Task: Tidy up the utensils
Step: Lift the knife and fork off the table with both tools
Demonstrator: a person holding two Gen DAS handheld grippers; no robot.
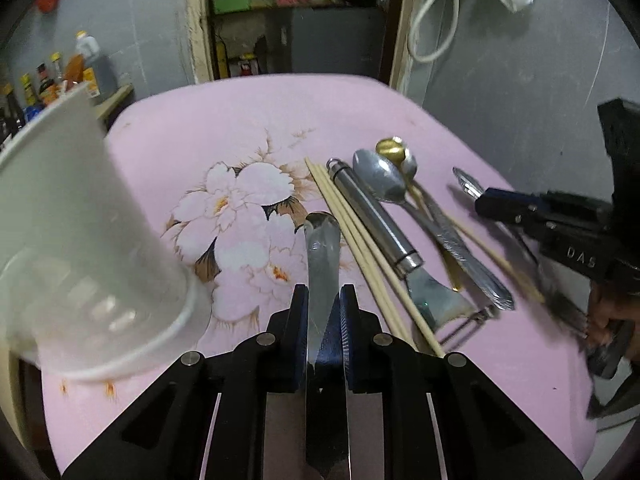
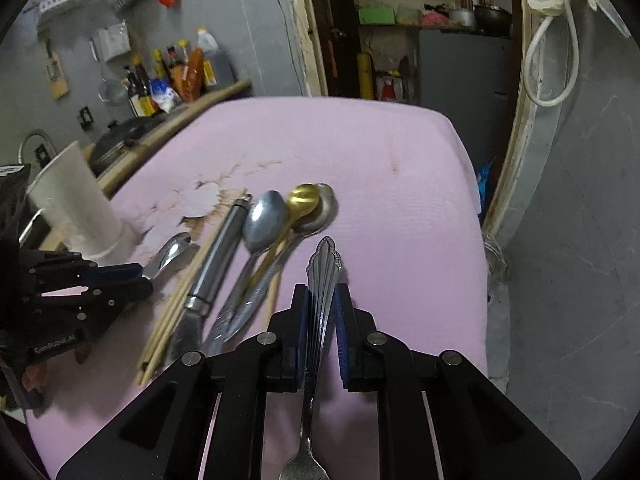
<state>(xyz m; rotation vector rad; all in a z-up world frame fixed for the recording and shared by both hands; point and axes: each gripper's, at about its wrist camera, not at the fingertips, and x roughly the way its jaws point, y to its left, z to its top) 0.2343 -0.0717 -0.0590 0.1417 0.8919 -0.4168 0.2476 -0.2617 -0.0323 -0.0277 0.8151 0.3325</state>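
My left gripper [image 1: 323, 300] is shut on a steel spoon [image 1: 322, 248], its end pointing forward over the pink floral cloth [image 1: 240, 128]. A white plastic cup [image 1: 80, 240] stands just left of it, blurred. My right gripper [image 2: 322, 300] is shut on a steel fork [image 2: 323, 276], decorated handle forward, tines back toward the camera. On the cloth lie wooden chopsticks [image 1: 360, 240], a steel-handled peeler [image 1: 376, 220], a silver spoon [image 1: 380, 180] and a gold spoon [image 1: 390, 148]. The right gripper [image 1: 500, 204] shows in the left view at the right, the left gripper [image 2: 140, 272] in the right view.
A patterned steel handle [image 1: 464, 256] lies among the spoons. Sauce bottles [image 2: 176, 76] stand on a wooden shelf at the back left. An open doorway with shelves [image 2: 400, 20] is behind the table. The cloth's right edge [image 2: 476, 200] drops off beside a grey wall.
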